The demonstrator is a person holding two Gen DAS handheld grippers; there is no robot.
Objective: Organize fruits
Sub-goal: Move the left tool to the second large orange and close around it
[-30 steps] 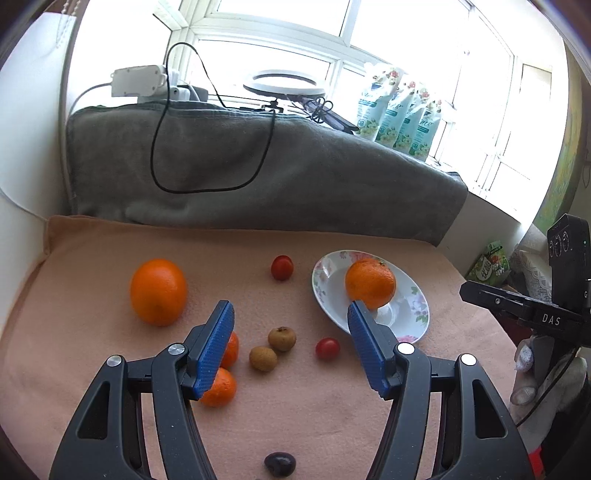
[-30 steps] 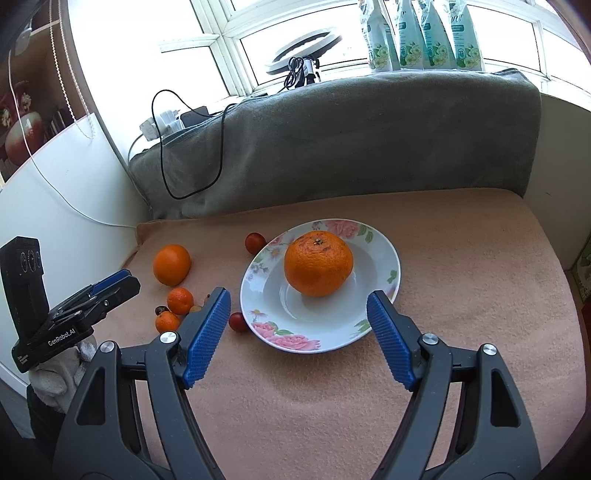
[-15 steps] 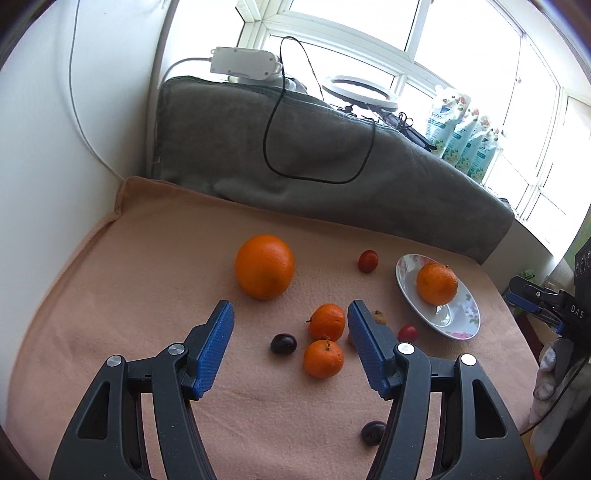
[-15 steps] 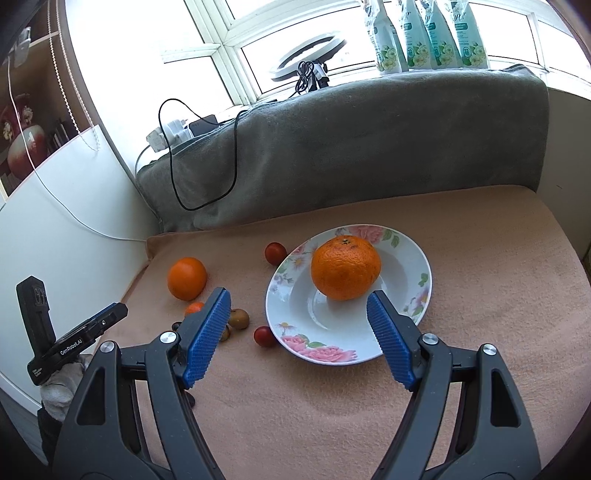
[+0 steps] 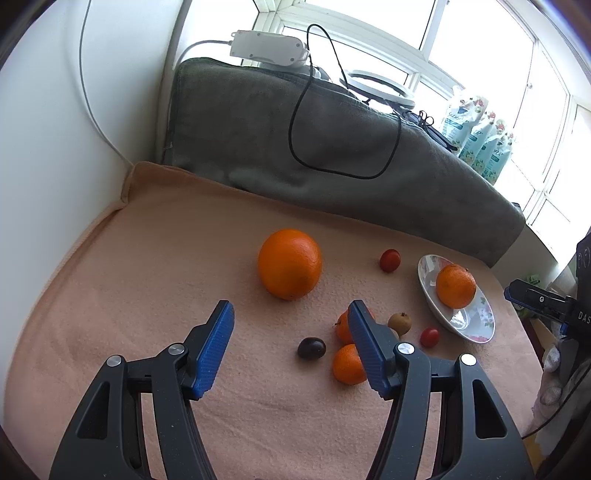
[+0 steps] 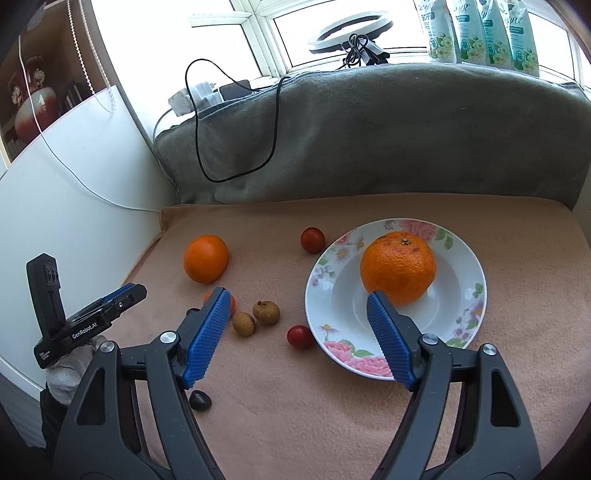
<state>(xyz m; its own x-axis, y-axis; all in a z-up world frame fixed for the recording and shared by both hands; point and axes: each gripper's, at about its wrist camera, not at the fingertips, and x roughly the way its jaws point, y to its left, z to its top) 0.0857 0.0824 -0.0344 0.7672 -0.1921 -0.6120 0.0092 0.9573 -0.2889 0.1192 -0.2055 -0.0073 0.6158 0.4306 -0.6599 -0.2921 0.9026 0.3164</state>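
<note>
A floral plate (image 6: 467, 266) (image 5: 476, 325) holds one big orange (image 6: 398, 266) (image 5: 455, 285). A second big orange (image 5: 289, 263) (image 6: 205, 258) lies on the peach cloth, just beyond my open left gripper (image 5: 290, 312). Two small mandarins (image 5: 348, 363), a dark plum (image 5: 311, 348), brown longans (image 6: 266, 312) and two cherry tomatoes (image 6: 300, 336) (image 6: 312, 239) are scattered between orange and plate. My right gripper (image 6: 295, 299) hovers open in front of the plate, nothing between its fingers. In the right wrist view the left gripper (image 6: 127, 293) appears at the left.
A grey blanket (image 6: 369, 140) with a black cable (image 6: 236, 122) backs the cloth. A white wall (image 5: 74, 147) bounds the left side. Another dark plum (image 6: 200, 399) lies near the front by my right gripper's left finger. Pouches (image 6: 480, 33) and a ring light (image 6: 351, 33) stand on the sill.
My left gripper swung left and dropped a little, so the loose big orange now lies ahead of its fingers. My right gripper drifted left; the plate now sits toward its right finger.
</note>
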